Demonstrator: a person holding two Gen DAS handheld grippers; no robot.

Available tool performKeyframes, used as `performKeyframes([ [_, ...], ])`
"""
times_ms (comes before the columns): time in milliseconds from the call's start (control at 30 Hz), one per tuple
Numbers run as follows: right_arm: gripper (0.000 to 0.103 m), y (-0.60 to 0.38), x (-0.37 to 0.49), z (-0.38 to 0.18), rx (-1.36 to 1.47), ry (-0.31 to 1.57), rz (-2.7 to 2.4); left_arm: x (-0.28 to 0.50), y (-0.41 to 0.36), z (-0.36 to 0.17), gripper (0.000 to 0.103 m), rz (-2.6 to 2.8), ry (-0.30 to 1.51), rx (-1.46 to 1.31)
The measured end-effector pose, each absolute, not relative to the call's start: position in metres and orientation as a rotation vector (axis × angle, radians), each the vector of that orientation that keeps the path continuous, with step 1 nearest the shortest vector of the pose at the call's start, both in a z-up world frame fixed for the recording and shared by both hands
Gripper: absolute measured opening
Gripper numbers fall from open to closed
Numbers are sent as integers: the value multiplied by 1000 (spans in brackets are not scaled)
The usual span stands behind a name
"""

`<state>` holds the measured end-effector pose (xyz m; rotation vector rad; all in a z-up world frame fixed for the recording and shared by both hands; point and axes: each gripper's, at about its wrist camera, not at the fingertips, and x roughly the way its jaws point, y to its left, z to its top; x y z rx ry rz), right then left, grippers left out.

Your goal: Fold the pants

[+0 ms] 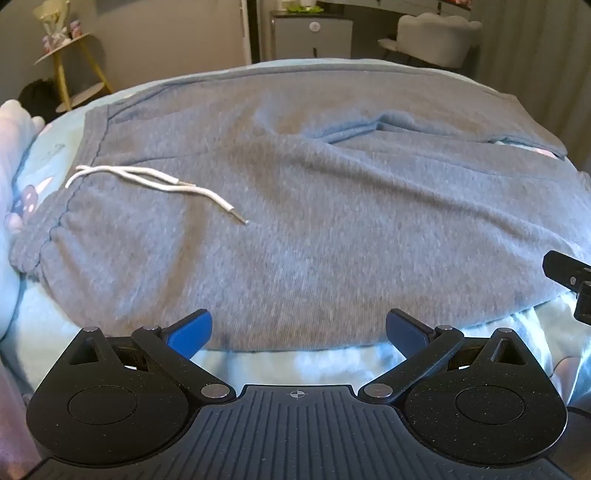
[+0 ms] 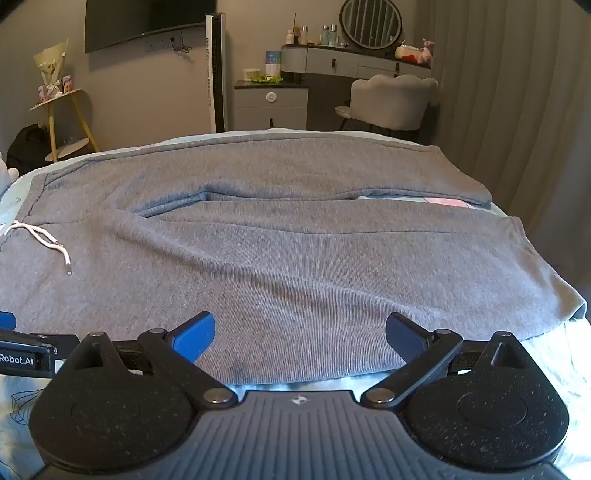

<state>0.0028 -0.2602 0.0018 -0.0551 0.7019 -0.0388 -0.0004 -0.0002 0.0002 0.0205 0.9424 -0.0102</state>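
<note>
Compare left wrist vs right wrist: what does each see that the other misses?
Left wrist only: the bunched near end of the waistband, pale fabric at the far left edge, and the right gripper edging in.

Right wrist only: the wall screen, round mirror, the hem of the near leg, and the left gripper at its left.

Both: grey pants spread flat on the bed, white drawstring, yellow side table, padded chair. Each gripper is open at the pants' near edge, nothing held.
</note>
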Motion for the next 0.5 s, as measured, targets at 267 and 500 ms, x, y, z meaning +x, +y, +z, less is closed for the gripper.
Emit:
performKeyframes([
  [267,99,-263,3,2,-39,707,-41,7,-3,-7,103,2,925,49],
  [500,99,-263,3,2,-37,714,-42,1,4,-1,103,7,919,50],
])
